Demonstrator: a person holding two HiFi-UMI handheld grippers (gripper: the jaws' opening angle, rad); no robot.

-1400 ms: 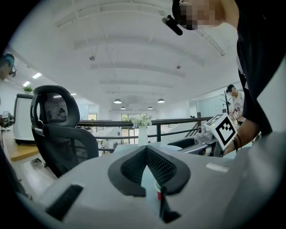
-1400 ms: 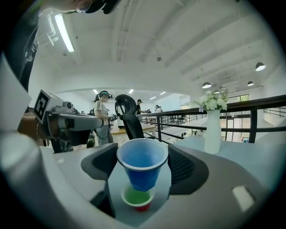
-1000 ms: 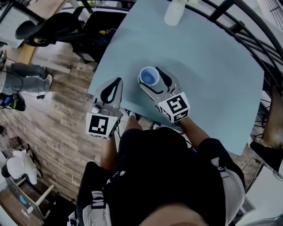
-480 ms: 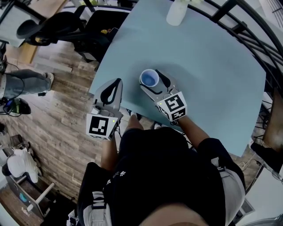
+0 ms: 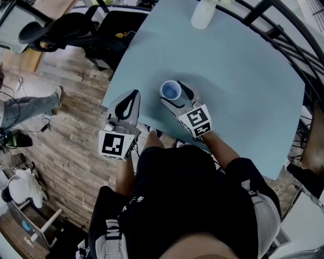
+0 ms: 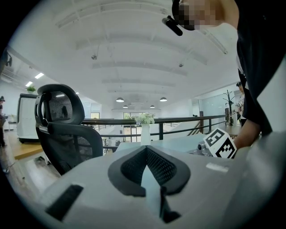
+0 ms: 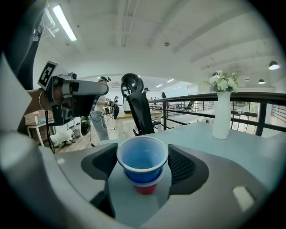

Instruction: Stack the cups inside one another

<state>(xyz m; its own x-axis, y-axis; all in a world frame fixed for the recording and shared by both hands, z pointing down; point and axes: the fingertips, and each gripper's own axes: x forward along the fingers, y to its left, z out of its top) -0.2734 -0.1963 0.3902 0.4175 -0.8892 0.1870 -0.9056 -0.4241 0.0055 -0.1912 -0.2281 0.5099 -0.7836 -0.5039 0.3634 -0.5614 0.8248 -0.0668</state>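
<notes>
A blue cup (image 5: pixel 170 91) sits nested inside a red cup (image 7: pixel 145 188), whose base shows below the blue one (image 7: pixel 142 159) in the right gripper view. My right gripper (image 5: pixel 174 92) (image 7: pixel 143 157) is shut on this stack, one pad on each side of the blue rim, just above the blue-grey table (image 5: pixel 243 76) near its left front corner. My left gripper (image 5: pixel 134 94) (image 6: pixel 145 150) hovers by the table's left edge, shut, its tips meeting with nothing between them.
A white vase with flowers (image 5: pixel 202 14) (image 7: pixel 222 114) stands at the table's far edge. A black office chair (image 5: pixel 66 28) (image 6: pixel 67 134) is off the table's left corner. A black railing (image 5: pixel 283 35) runs behind the table. A person's legs (image 5: pixel 30 103) are on the wooden floor, far left.
My right gripper has sunk toward the table with the stacked cups, which look smaller in the head view now. The left gripper has stayed put. The legs at far left have moved.
</notes>
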